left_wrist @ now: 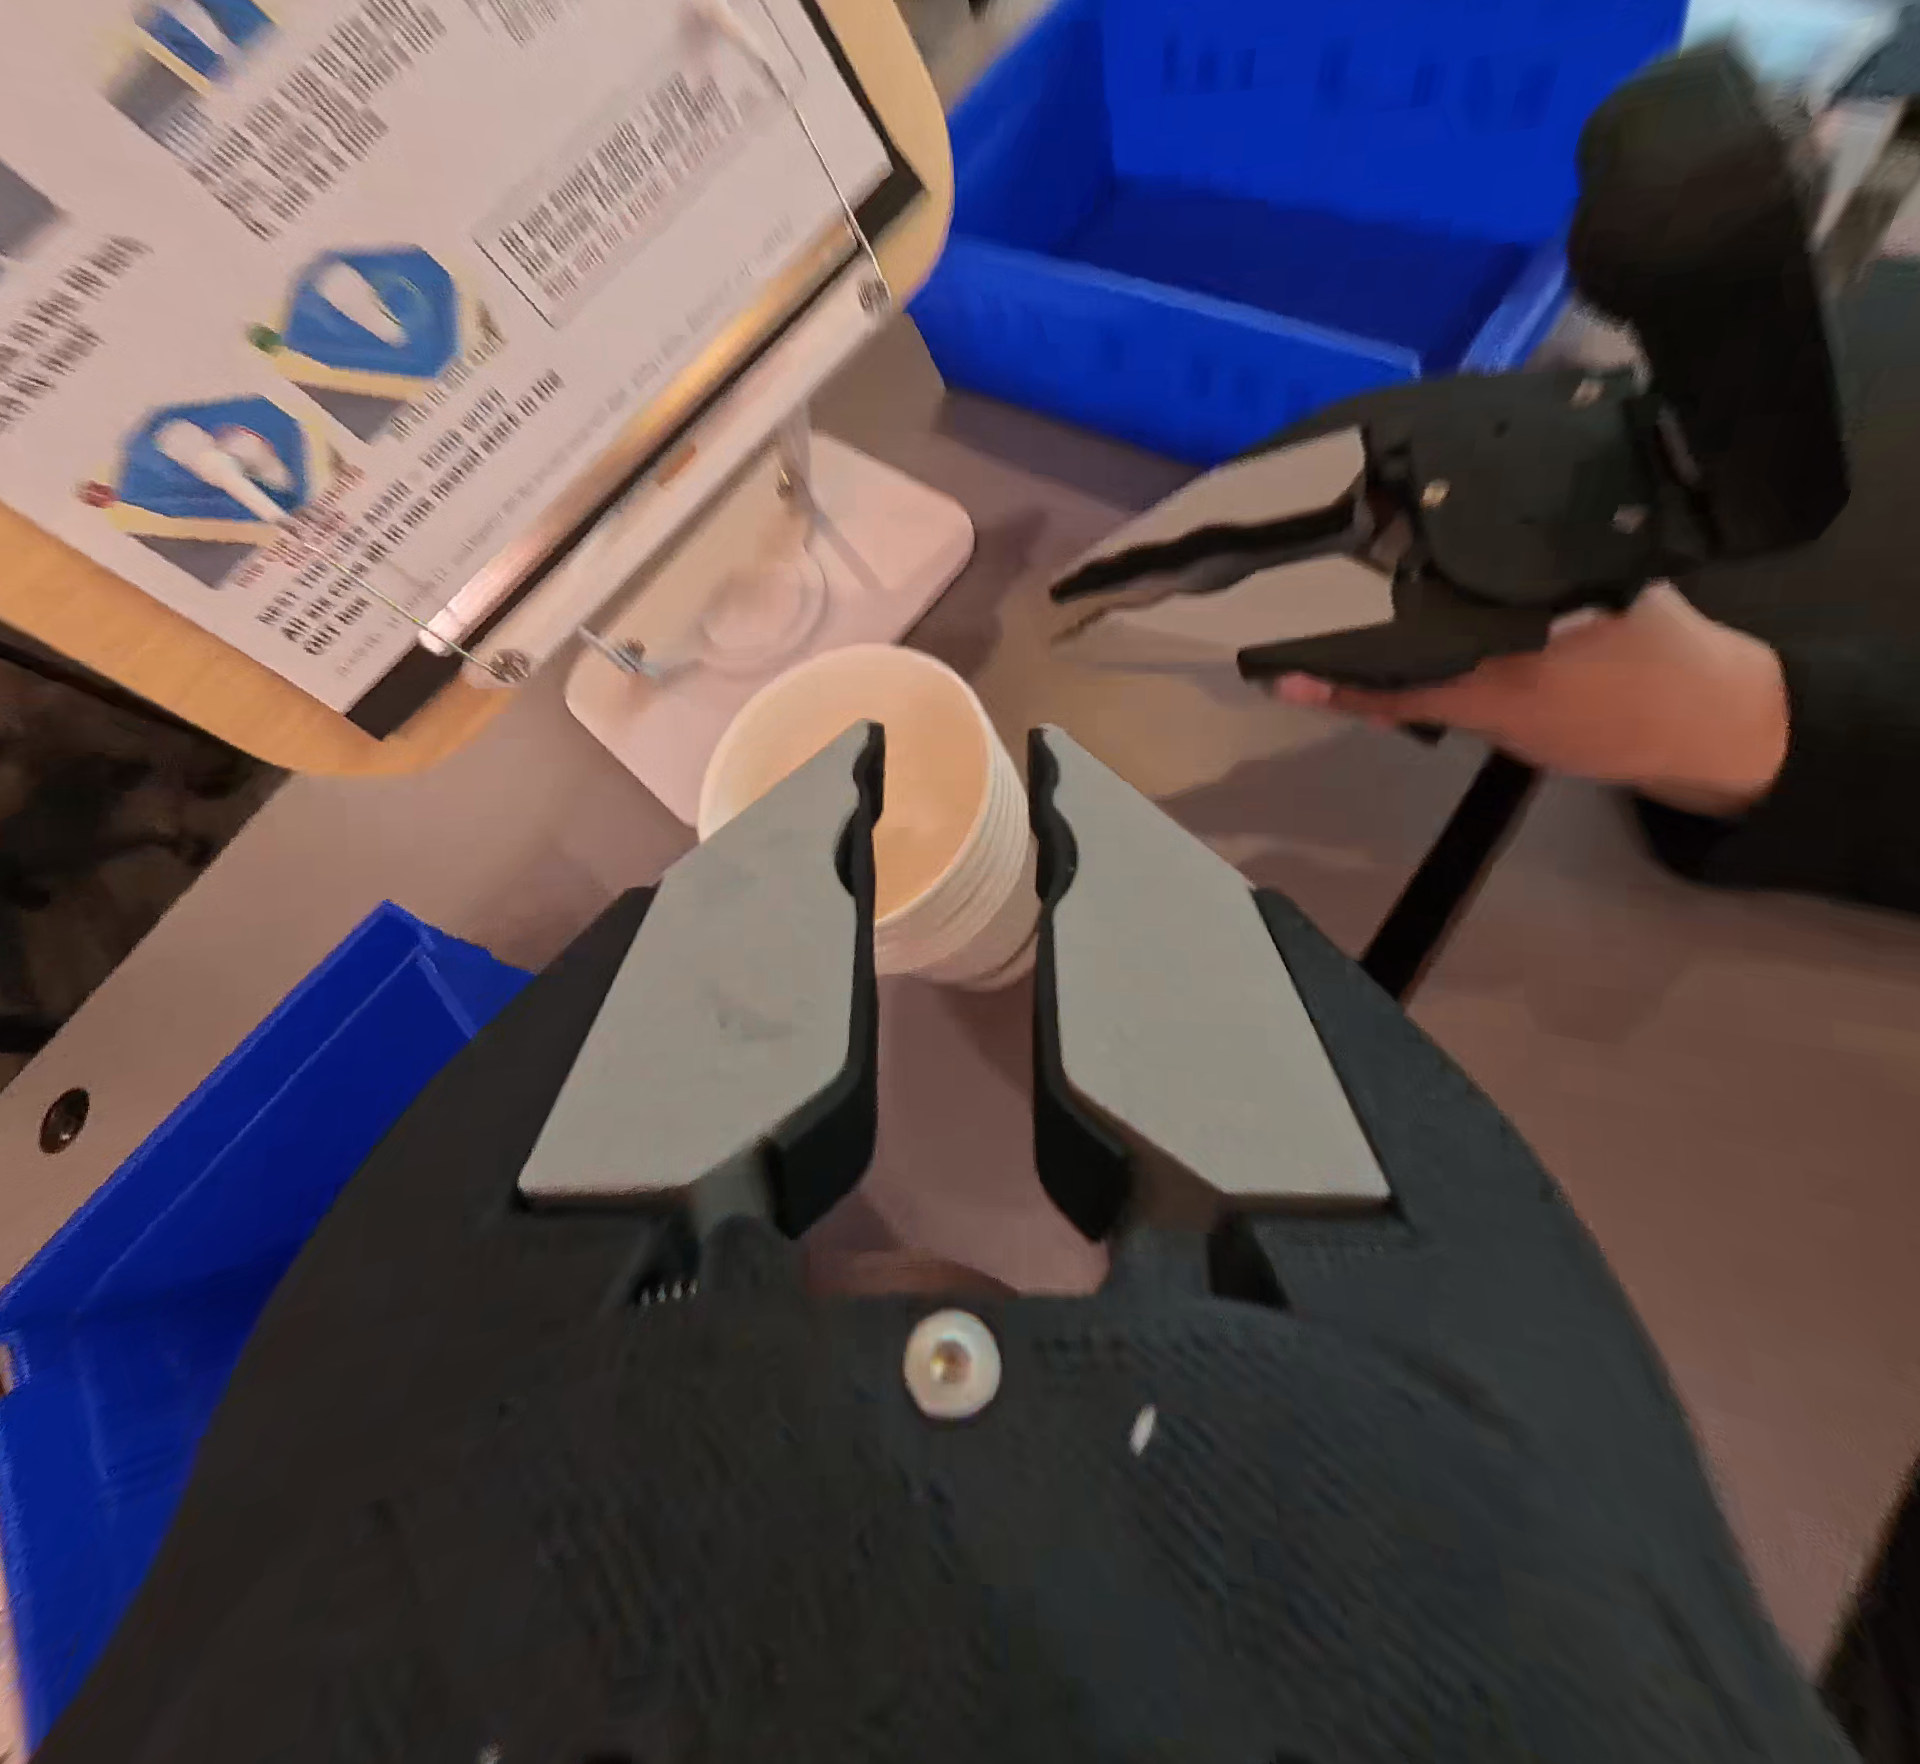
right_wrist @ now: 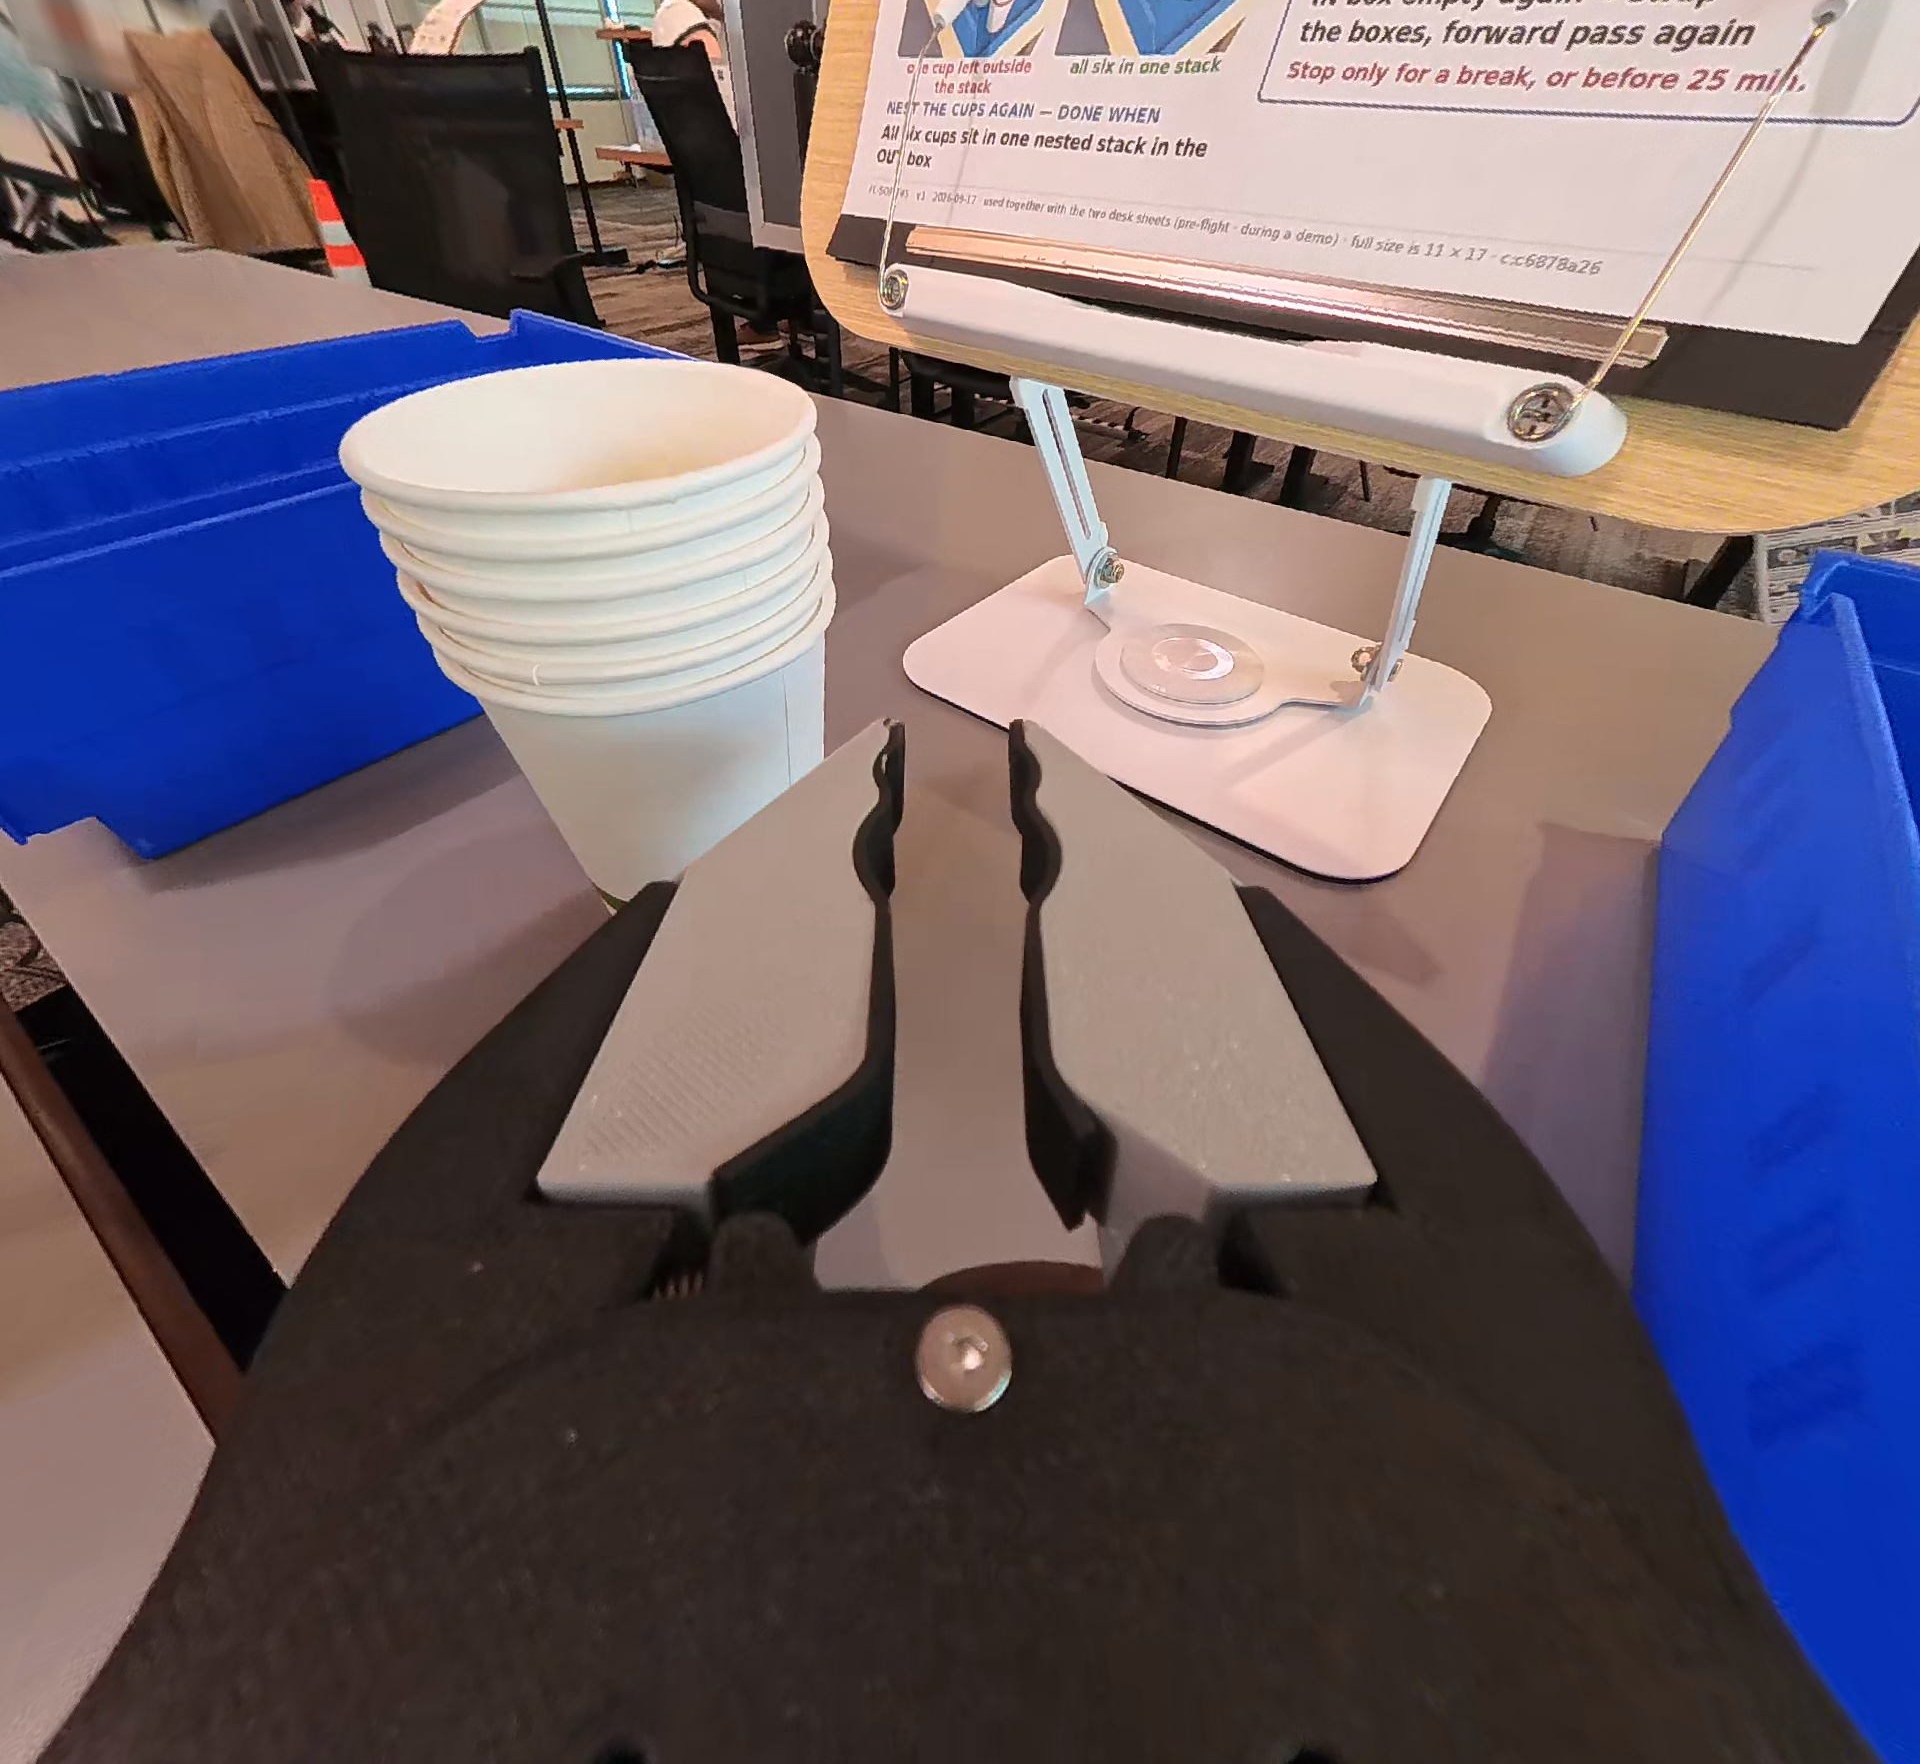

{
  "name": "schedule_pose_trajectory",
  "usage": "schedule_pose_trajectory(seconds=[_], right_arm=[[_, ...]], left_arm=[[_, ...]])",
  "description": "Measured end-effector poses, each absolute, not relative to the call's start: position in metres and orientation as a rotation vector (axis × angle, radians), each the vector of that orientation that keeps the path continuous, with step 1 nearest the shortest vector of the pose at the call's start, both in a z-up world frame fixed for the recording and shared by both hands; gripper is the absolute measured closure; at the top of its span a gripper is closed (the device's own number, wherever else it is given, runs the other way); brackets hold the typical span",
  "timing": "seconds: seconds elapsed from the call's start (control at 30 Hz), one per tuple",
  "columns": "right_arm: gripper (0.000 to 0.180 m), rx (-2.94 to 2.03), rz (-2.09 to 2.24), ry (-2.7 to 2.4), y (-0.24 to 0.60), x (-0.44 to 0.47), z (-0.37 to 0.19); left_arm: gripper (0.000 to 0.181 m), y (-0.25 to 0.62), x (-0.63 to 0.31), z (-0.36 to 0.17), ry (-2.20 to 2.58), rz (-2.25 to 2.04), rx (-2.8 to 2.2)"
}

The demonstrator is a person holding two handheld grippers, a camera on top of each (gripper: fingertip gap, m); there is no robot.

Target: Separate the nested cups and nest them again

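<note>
A stack of several nested white paper cups (right_wrist: 623, 571) stands upright on the grey table (right_wrist: 364, 935), between two blue bins. In the left wrist view the stack (left_wrist: 935, 810) shows from above, in the gap between my fingers. My left gripper (left_wrist: 956, 743) is open and empty and hovers over the stack's right rim, apart from it. My right gripper (right_wrist: 954, 738) is slightly open and empty, low over the table just right of the stack's base. It also shows in the left wrist view (left_wrist: 1070, 597), held by a hand (left_wrist: 1558, 706), to the right of the stack.
A blue bin (right_wrist: 156, 571) sits left of the stack and another blue bin (right_wrist: 1787, 987) at the right edge. A white stand (right_wrist: 1195, 706) holding a wooden board with an instruction sheet (right_wrist: 1351, 104) stands behind. Chairs and people are far behind. The left gripper's tips are roughly 12 centimeters from the right gripper's.
</note>
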State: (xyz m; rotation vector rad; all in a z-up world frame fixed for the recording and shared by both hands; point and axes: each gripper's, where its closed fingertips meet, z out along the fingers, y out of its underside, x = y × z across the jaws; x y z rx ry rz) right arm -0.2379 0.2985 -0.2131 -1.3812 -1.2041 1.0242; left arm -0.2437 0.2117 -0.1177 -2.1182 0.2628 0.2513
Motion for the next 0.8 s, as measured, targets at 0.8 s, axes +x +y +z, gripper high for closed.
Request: schedule_pose_trajectory(seconds=[0.8], right_arm=[[0.163,-1.318,0.954,-1.179,0.302,-0.240,-0.211]], left_arm=[[0.179,0.163,-0.304,-0.182,-0.222,0.510,-1.602]])
